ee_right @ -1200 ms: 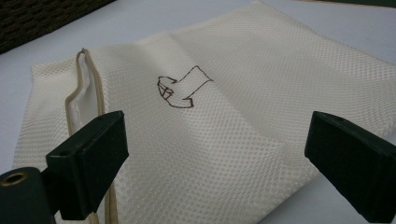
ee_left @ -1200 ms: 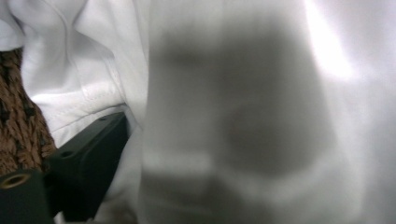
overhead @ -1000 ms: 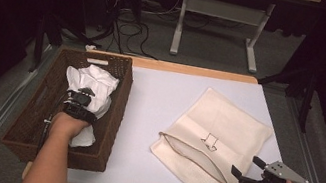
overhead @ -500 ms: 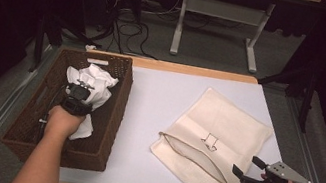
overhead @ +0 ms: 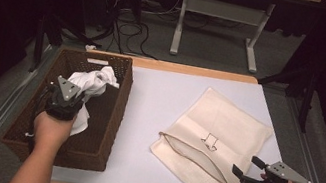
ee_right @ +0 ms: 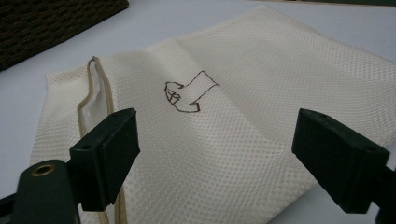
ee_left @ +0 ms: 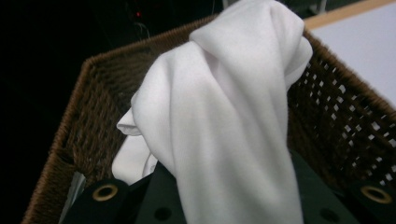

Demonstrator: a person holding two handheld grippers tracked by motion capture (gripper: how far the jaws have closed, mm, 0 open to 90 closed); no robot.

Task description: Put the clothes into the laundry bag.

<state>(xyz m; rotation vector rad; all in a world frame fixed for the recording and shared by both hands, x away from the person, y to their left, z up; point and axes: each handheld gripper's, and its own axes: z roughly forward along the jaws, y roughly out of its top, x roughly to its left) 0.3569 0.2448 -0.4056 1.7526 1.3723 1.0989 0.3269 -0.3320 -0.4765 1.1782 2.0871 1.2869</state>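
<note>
Left tongs [overhead: 81,91]: pinched the crumpled white cloth [overhead: 94,80], jaws just closing, above the brown wicker basket [overhead: 111,113].
Right tongs [overhead: 245,167]: spread beside the cream mesh zip bag [overhead: 225,128] at five o'clock.
Advice: lift the cloth clear before crossing.

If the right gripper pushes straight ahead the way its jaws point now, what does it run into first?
Most likely the cream mesh bag: the right gripper stands open, its jaws aimed low across the bag's top face near the drawn mark. How high it clears the fabric is unclear.
</note>
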